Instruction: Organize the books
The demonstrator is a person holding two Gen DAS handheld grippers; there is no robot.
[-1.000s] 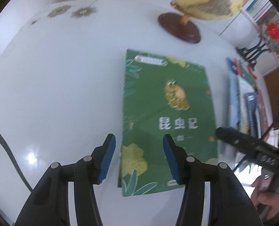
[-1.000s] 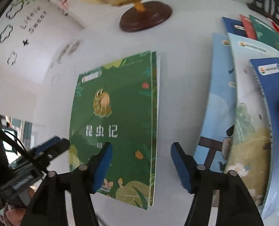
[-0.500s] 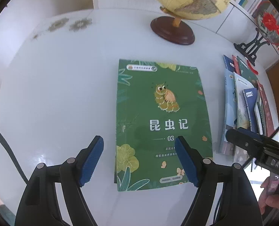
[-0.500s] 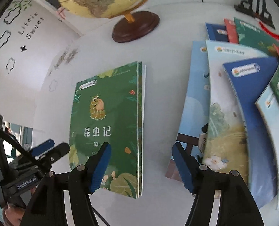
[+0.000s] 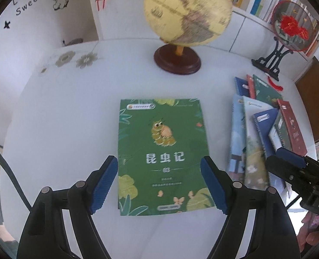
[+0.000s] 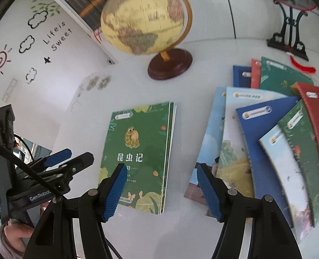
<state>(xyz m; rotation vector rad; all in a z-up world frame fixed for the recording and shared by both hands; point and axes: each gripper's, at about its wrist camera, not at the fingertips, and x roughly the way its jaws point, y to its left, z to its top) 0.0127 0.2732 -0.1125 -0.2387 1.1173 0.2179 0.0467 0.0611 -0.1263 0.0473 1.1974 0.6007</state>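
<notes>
With both the left gripper (image 5: 159, 183) and right gripper (image 6: 159, 188) held wide and empty, the next book is probably best taken from the fanned pile (image 6: 267, 146) at three o'clock and squared onto the green insect book (image 5: 162, 153).

Single book (image 5: 162, 155) flat on table (image 5: 62, 118), globe (image 5: 185, 21) behind, fanned books (image 5: 265, 129) rightward
</notes>
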